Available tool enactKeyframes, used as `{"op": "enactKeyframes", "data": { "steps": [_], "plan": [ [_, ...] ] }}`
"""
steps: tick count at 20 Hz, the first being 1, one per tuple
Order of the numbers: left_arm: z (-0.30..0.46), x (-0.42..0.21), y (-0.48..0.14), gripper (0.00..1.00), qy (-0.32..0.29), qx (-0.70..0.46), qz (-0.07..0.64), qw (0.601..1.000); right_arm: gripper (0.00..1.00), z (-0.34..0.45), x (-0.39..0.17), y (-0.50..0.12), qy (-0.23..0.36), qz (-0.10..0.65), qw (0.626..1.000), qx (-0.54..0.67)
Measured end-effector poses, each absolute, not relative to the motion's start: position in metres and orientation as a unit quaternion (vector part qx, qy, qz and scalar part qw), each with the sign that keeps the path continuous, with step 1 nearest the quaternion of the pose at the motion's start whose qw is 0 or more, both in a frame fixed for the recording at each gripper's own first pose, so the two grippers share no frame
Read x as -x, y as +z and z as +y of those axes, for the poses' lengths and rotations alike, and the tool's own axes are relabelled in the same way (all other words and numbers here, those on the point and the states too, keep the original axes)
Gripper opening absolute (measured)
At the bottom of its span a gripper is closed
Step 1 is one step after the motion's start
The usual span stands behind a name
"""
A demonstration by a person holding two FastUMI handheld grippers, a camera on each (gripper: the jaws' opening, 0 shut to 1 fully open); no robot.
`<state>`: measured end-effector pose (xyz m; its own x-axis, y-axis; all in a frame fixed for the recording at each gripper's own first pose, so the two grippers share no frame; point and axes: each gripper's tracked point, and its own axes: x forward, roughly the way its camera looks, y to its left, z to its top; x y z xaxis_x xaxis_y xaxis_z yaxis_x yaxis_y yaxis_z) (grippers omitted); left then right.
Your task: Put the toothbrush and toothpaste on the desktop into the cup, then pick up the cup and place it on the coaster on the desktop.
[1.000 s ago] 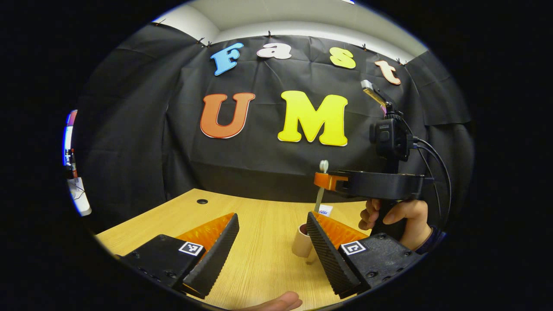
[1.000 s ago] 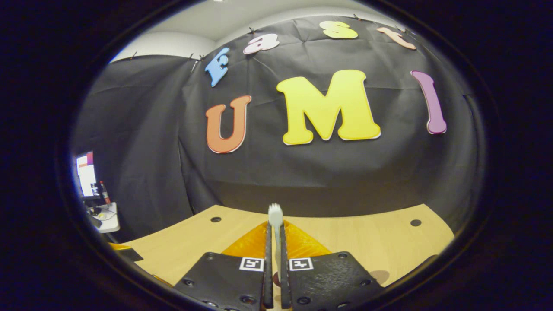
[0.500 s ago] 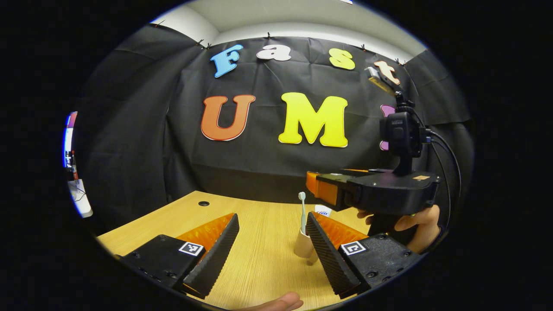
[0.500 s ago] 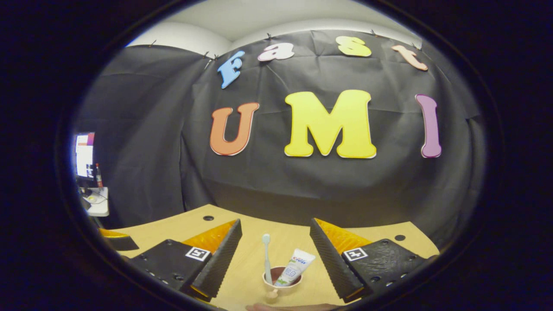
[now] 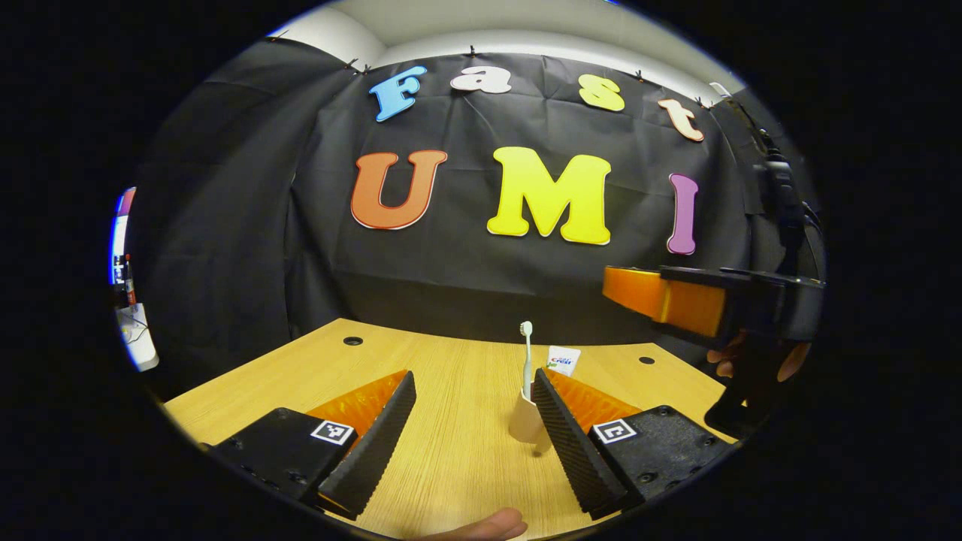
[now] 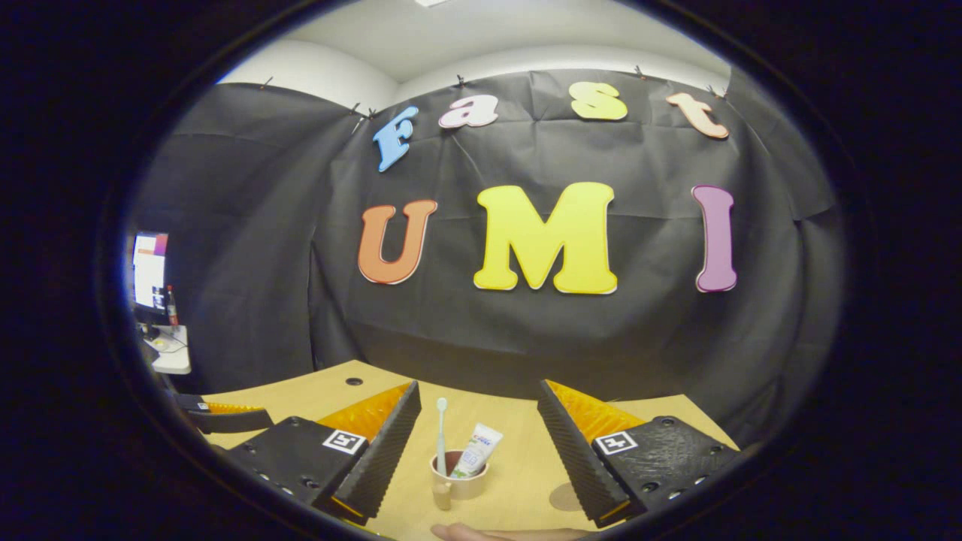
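The beige cup (image 6: 460, 485) stands on the wooden desktop (image 6: 518, 481) with the white toothbrush (image 6: 441, 436) upright in it and the toothpaste tube (image 6: 479, 451) leaning beside the brush. My right gripper (image 6: 479, 387) hovers open above and behind the cup, holding nothing. In the left gripper view the cup (image 5: 524, 422) sits just left of my right-hand finger, partly hidden by it, with the toothbrush (image 5: 526, 353) and the toothpaste (image 5: 564, 361) sticking out. My left gripper (image 5: 473, 378) is open and empty. A hand holds the right gripper (image 5: 639, 289) high at the right.
A darker round patch (image 6: 565, 496), possibly the coaster, lies on the desk right of the cup. The left gripper (image 6: 225, 417) shows at the left edge of the right gripper view. A fingertip (image 5: 481, 526) rests at the desk's near edge. Cable holes (image 5: 352, 341) dot the desktop.
My right gripper opened and let go of the toothbrush, which now stands in the cup. It then drew back and away to the right. The left gripper stayed put.
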<state>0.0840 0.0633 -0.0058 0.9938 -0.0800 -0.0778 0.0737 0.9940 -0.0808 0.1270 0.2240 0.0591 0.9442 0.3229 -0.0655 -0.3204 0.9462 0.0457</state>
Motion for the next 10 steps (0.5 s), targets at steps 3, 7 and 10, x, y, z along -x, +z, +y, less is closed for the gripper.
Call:
{"op": "enactKeyframes", "data": {
  "steps": [3, 7, 10],
  "plan": [
    [0.052, -0.084, -0.010, 0.98, -0.043, 0.033, 0.048, 0.997, 0.94, 0.191, -0.103, 0.060, 0.158, 0.029, 0.987, -0.009],
    [0.033, -0.079, -0.011, 0.98, -0.039, 0.033, 0.056, 0.997, 0.96, 0.123, -0.066, 0.061, 0.131, 0.014, 0.991, -0.004],
    [0.005, -0.075, -0.012, 0.98, -0.055, 0.019, 0.068, 0.996, 0.96, 0.073, -0.038, 0.057, 0.113, 0.009, 0.993, -0.018]
  ]
}}
